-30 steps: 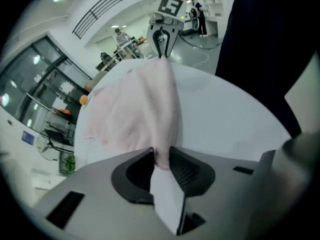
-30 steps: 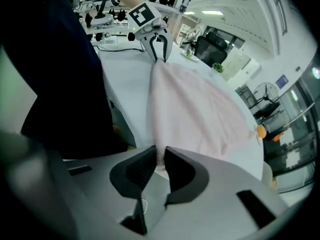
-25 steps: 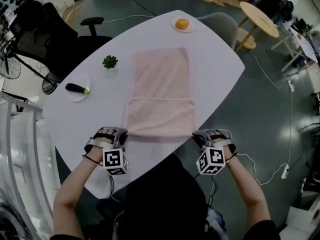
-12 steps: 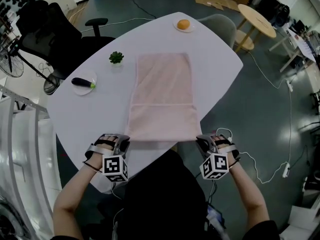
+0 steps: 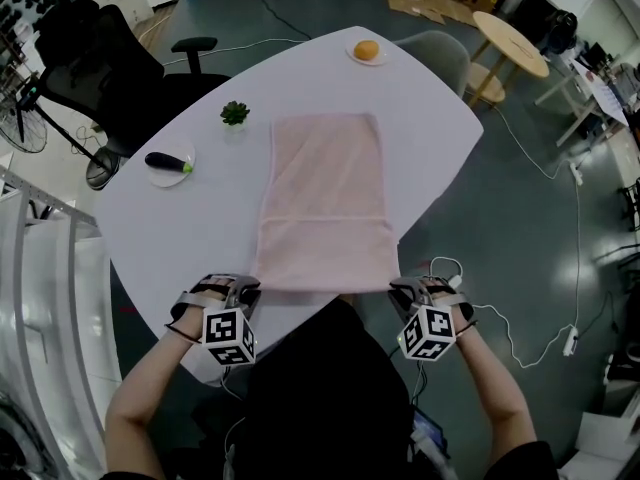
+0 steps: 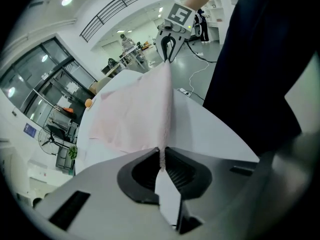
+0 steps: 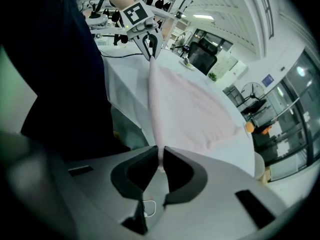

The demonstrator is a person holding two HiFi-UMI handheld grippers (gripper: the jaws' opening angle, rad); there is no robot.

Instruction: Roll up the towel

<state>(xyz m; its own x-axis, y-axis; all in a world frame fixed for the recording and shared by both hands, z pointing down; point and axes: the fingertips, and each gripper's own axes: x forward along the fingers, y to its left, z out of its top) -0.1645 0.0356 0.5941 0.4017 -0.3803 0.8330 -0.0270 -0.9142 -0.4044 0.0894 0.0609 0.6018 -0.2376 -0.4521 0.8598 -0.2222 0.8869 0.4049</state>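
**White table, pink towel: two thin pinches carry the risk**

The white table (image 5: 170, 228) stands in an open workshop, grey floor and trailing cables all round.

The left gripper (image 6: 162, 156) has its jaws pressed together on the towel's (image 5: 322, 193) near left corner. Only a thin sliver of cloth is caught between the pads. The right gripper (image 7: 161, 159) pinches the near right corner the same way. From the head view they sit at 7 and 5 o'clock, right at the table's near rim, with the hem stretched taut between them.

From there the towel runs flat up the table toward 12 o'clock, a fold line crossing it partway.

My worry is those shallow bites: a tug while turning the hem over could let a corner slip free. If one hand leads the other, I reckon the roll starts crooked and cones as it goes. With the hem so close to the rim, any pull toward 6 o'clock could drag the cloth off the edge.

The eggplant (image 5: 168, 163) at 10, the small plant (image 5: 235, 114) at 11 and the orange (image 5: 366, 50) at 12 o'clock lie well apart from the towel, so they look safe.
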